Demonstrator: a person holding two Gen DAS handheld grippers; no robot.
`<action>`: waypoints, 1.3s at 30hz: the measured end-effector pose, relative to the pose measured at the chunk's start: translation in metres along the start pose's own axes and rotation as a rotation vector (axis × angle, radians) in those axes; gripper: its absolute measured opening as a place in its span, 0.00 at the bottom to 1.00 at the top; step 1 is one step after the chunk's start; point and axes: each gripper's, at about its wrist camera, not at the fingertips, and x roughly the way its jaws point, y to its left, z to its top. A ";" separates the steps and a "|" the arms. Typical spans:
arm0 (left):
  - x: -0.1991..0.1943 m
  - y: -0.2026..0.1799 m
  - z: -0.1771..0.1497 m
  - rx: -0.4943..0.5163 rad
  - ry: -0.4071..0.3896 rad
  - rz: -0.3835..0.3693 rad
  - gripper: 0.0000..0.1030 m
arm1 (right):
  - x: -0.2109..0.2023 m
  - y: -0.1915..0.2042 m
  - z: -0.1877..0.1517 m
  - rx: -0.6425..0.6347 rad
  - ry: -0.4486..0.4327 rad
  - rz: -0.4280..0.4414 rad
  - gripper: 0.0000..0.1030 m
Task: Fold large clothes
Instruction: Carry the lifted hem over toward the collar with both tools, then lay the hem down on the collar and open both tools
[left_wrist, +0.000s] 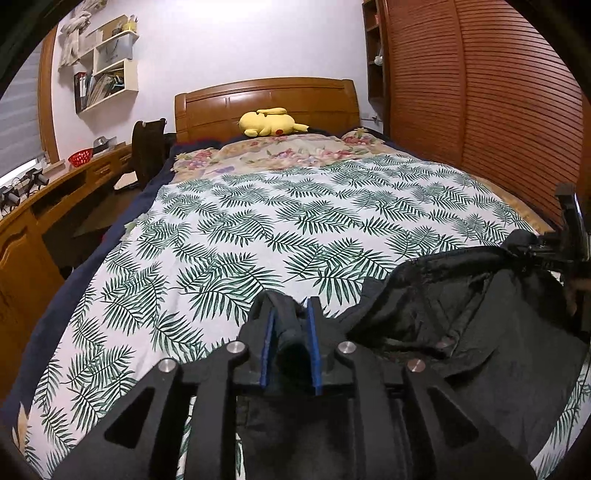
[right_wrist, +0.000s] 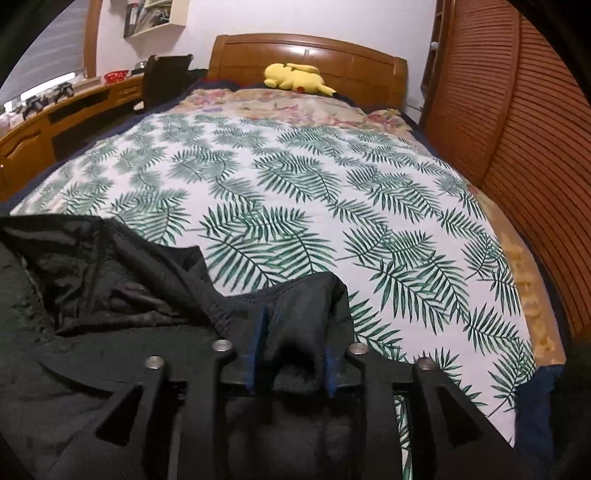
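A large black garment (left_wrist: 461, 317) hangs between my two grippers over the near end of the bed. My left gripper (left_wrist: 290, 314) is shut on a bunched edge of the garment, the cloth pinched between its blue pads. My right gripper (right_wrist: 293, 332) is shut on another edge of the same garment (right_wrist: 110, 295), with cloth draped over its fingers. The right gripper also shows at the right edge of the left wrist view (left_wrist: 565, 251), holding the far corner. The garment's lining faces up and sags in the middle.
The bed carries a white cover with green fern leaves (left_wrist: 277, 221) and a floral blanket (left_wrist: 273, 151) at the head. A yellow plush toy (left_wrist: 269, 123) lies by the wooden headboard. A wooden desk (left_wrist: 55, 192) runs along the left, a slatted wardrobe (left_wrist: 480, 92) along the right.
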 end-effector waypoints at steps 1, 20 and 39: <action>-0.001 0.001 0.000 -0.005 -0.003 -0.004 0.18 | -0.004 -0.001 0.002 0.001 -0.014 -0.013 0.60; -0.031 -0.021 -0.014 0.022 -0.007 -0.090 0.27 | 0.020 -0.036 -0.010 0.011 0.118 -0.046 0.64; -0.031 -0.057 -0.023 0.038 0.017 -0.182 0.29 | 0.054 -0.033 0.012 0.046 0.096 -0.080 0.03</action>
